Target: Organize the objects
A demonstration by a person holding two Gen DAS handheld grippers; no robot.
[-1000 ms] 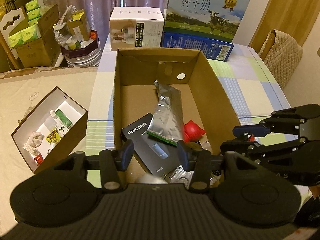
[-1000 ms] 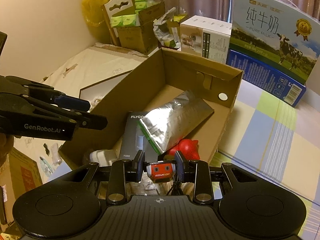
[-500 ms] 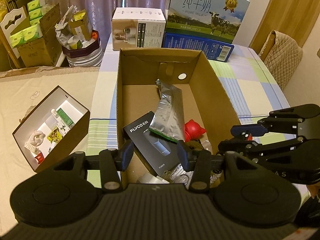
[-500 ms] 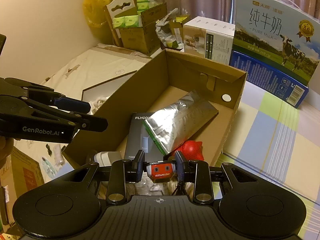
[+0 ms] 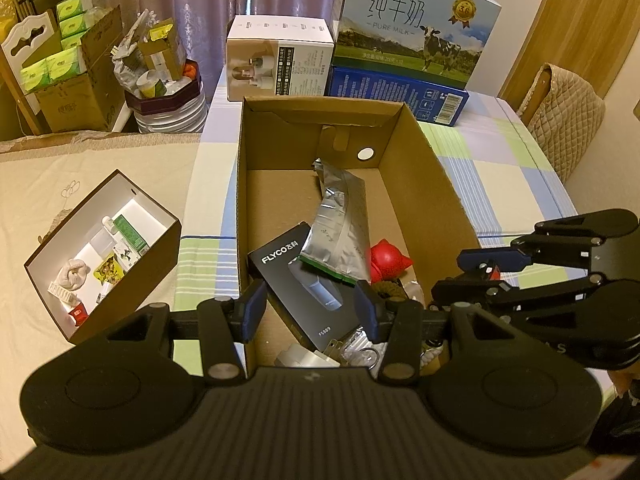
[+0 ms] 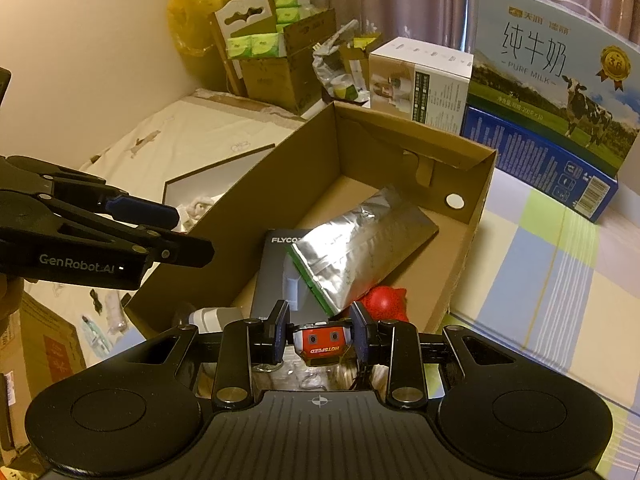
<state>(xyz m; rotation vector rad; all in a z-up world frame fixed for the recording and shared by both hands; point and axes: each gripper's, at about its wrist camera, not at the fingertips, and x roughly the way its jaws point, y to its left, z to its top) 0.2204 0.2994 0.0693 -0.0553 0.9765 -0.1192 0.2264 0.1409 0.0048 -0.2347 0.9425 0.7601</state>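
Observation:
A brown cardboard box point(image 5: 436, 184) point(image 6: 248, 200) stands open on the checked table. Inside lie a black FLYCO box point(image 5: 304, 280) point(image 6: 280, 272), a silver foil pouch point(image 5: 340, 224) point(image 6: 360, 244), a red spiky toy point(image 5: 386, 258) point(image 6: 384, 298) and small clutter at the near end. My right gripper point(image 6: 320, 338) is shut on a small red toy car point(image 6: 322, 342) above the box's near end; it also shows from the side in the left wrist view point(image 5: 488, 272). My left gripper point(image 5: 310, 310) is open and empty over the near left of the box.
A small dark box with a white inside point(image 5: 152, 264) holds trinkets on the beige bed at the left. A white carton point(image 5: 280, 60) and a milk carton point(image 5: 412, 28) stand behind the box. A quilted chair point(image 5: 568, 120) is at the right.
Both grippers have drawn back and up a little from the box, so more of its near end shows. The right gripper keeps the red toy car.

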